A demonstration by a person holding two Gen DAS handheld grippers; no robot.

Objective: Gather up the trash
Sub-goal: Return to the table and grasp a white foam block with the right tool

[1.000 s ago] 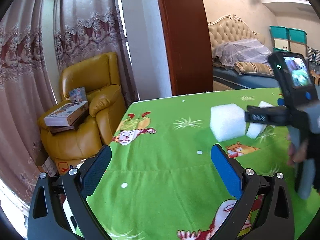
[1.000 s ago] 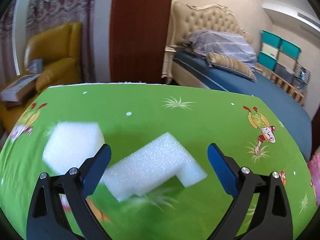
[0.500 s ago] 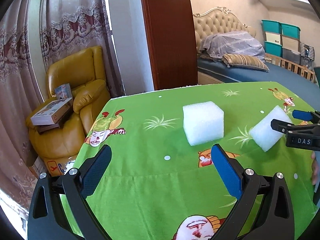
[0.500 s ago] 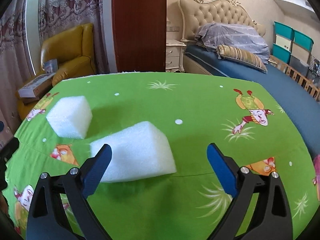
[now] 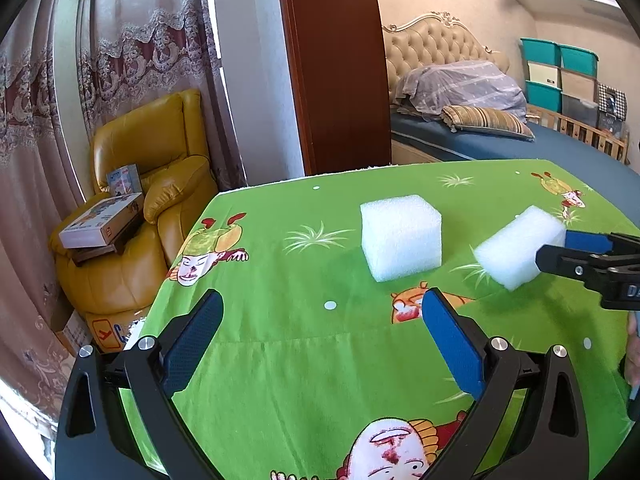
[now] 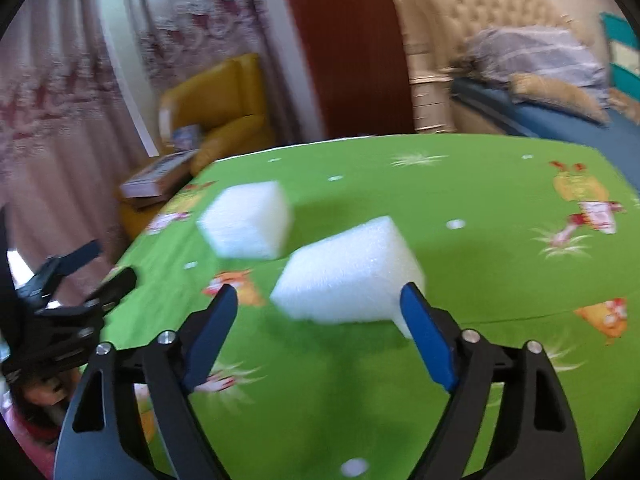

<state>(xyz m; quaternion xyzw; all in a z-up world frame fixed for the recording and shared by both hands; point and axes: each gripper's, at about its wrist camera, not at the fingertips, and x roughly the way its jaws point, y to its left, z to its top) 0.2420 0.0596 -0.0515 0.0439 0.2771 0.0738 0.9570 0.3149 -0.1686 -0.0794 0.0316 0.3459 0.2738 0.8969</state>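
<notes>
Two white foam blocks lie on a table with a green cartoon cloth [image 5: 280, 340]. A cube-shaped block [image 5: 401, 237] sits mid-table; it also shows in the right wrist view [image 6: 248, 225]. A longer block [image 5: 520, 246] lies to its right. In the blurred right wrist view this long block [image 6: 350, 274] sits just ahead of my right gripper [image 6: 320, 312], which is open, with the right finger against the block's corner. My left gripper [image 5: 320, 332] is open and empty, short of the cube. The right gripper also shows in the left wrist view [image 5: 576, 250].
A yellow leather armchair [image 5: 144, 216] with boxes [image 5: 102, 226] on it stands left of the table. Curtains [image 5: 120, 80], a brown door panel [image 5: 336, 68] and a bed [image 5: 500, 136] lie beyond the far edge. The cloth [image 6: 480, 280] spreads right of the blocks.
My right gripper has turned left and closed in on the long block, which now sits nearer its fingers. My left gripper's view has shifted slightly; both jaws stay open.
</notes>
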